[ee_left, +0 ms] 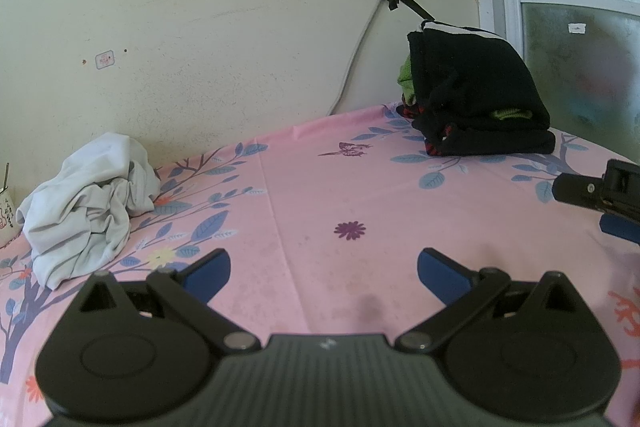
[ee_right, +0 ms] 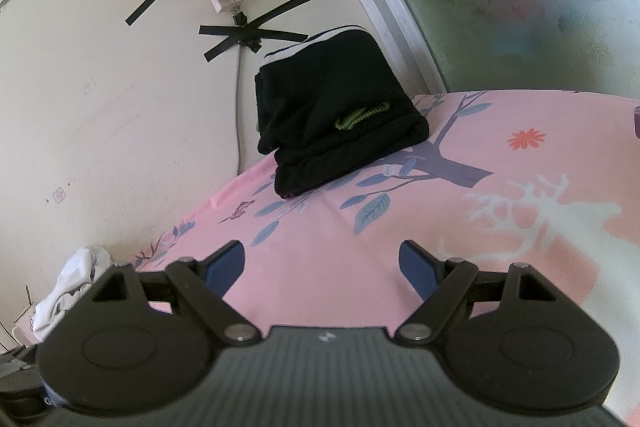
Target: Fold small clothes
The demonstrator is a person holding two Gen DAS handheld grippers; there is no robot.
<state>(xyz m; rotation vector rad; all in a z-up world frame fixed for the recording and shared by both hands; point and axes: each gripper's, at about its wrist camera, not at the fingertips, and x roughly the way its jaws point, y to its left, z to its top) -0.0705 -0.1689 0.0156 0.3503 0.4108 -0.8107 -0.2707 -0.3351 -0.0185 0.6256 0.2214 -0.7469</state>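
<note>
We hold the left claw (ee_left: 324, 273) and right claw (ee_right: 322, 267) apart and empty above the worktop (ee_left: 320, 187). Crumpled white garment (ee_left: 88, 207) lies far left; folded dark stack (ee_left: 480, 99) sits by the wall.

The right claw (ee_right: 322, 267) hangs wide open and empty over the pink flowered worktop (ee_right: 320, 239). Folded black clothes (ee_right: 340, 107) sit stacked by the wall; crumpled white cloth (ee_right: 70, 287) lies far left.

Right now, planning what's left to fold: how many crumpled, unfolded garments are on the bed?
1: a crumpled white garment at the sheet's left edge by the wall. The dark stack looks already folded; more could lie out of view.
</note>
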